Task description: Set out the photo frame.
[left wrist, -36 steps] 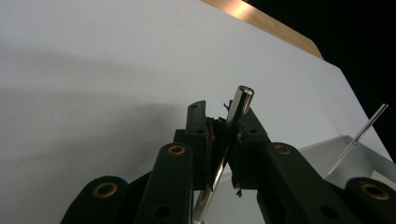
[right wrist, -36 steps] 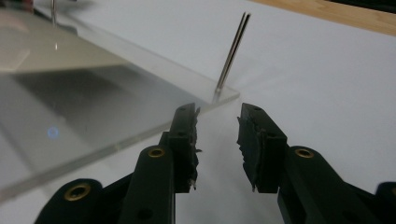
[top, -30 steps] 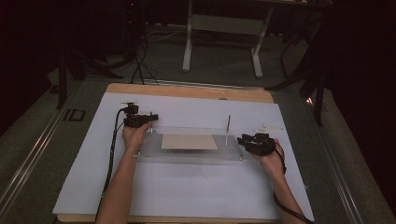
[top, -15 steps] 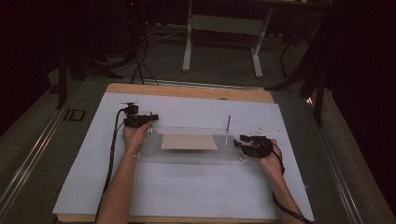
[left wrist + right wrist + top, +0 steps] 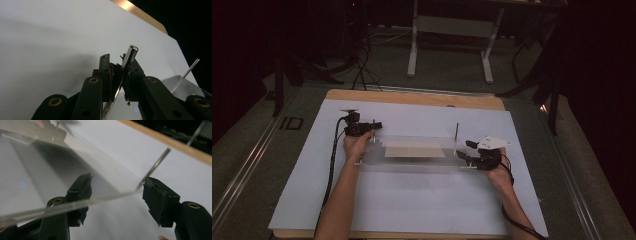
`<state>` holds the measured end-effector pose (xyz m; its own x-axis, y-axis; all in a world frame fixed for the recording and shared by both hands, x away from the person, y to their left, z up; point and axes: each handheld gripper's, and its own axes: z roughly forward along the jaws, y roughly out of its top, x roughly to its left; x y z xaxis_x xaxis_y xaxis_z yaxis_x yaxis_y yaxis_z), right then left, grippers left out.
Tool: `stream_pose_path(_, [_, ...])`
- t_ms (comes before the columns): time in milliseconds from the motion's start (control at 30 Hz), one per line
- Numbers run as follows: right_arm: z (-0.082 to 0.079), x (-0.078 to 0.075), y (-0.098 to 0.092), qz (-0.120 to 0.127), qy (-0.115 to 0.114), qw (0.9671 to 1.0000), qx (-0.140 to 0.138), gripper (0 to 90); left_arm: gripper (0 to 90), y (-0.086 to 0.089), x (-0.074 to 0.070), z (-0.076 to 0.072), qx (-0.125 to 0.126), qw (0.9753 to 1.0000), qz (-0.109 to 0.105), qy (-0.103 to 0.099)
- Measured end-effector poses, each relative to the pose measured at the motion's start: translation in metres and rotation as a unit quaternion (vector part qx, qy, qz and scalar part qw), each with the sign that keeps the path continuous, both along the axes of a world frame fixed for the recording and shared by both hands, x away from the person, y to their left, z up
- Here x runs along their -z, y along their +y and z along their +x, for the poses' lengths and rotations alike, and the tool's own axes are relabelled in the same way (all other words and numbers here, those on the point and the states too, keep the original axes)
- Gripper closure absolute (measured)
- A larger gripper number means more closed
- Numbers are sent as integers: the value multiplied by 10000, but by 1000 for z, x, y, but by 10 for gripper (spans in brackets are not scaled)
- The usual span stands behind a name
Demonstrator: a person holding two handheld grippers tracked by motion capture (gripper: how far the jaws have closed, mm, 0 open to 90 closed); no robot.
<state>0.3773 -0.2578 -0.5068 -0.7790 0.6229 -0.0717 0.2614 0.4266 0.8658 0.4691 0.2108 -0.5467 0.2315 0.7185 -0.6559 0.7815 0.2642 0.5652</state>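
Observation:
A clear acrylic plate (image 5: 412, 164) lies on the white sheet (image 5: 412, 200), with a tan rectangle (image 5: 414, 149) under its middle. My left gripper (image 5: 374, 125) is at the plate's far left corner, shut on a short metal post (image 5: 130, 55) that stands tilted between its pads. At the plate's right end my right gripper (image 5: 466, 151) is open, and the plate's clear edge (image 5: 75, 205) crosses between its jaws. A thin upright metal rod (image 5: 456, 134) stands just beyond them; this rod (image 5: 153, 168) rises between the open jaws in the right gripper view.
The white sheet covers a wooden tabletop (image 5: 412, 97) whose far edge shows. Beyond it are a desk frame's legs (image 5: 414, 45) and cables on the floor (image 5: 359, 65). A metal rail (image 5: 242, 170) runs along the left side.
My right gripper has edged slightly towards the plate's right end. The left gripper and the plate stay where they were.

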Motion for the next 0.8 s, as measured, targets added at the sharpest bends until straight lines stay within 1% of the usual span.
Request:
stream_pose_path(100, [-2,-3,4,2,-123,9999,-108,384,786,0,0,0,24,10000,17,21])
stream_pose_path(167, [-4,-3,7,16,-155,9996,-239,423,786,0,0,0,31,10000,13,13])
stream_pose_path(200, [-4,-3,8,50,-151,9995,-289,444,785,0,0,0,23,10000,-3,21])
stream_pose_path(300, [-3,-2,8,153,-75,9994,-305,443,777,1,0,1,28,10000,-70,40])
stream_pose_path(367, [-3,-2,8,171,-68,9994,-299,443,769,2,1,0,49,10000,-66,10])
stream_pose_path(467, [-3,-2,8,205,-48,9994,-286,442,744,2,0,0,63,10000,21,-54])
stream_pose_path(500, [-2,-2,8,205,-39,9994,-287,442,740,2,-1,-1,58,9999,105,-106])
stream_pose_path(600, [-2,-3,8,243,-21,9994,-264,442,725,2,-2,-3,48,9996,220,-193])
stream_pose_path(633, [-2,-3,8,244,-14,9994,-263,442,720,3,-3,-4,32,9993,257,-275])
stream_pose_path(667, [-1,-3,8,256,-10,9994,-250,442,712,3,-4,-5,25,9992,272,-303])
stream_pose_path(733, [-1,-4,8,294,7,9993,-233,442,706,4,-6,-8,16,9985,366,-400])
stream_pose_path(767, [-1,-4,8,294,7,9993,-233,442,701,4,-6,-8,16,9985,366,-400])
stream_pose_path(800, [-1,-4,8,319,23,9993,-212,442,701,5,-9,-13,-65,9973,497,-544])
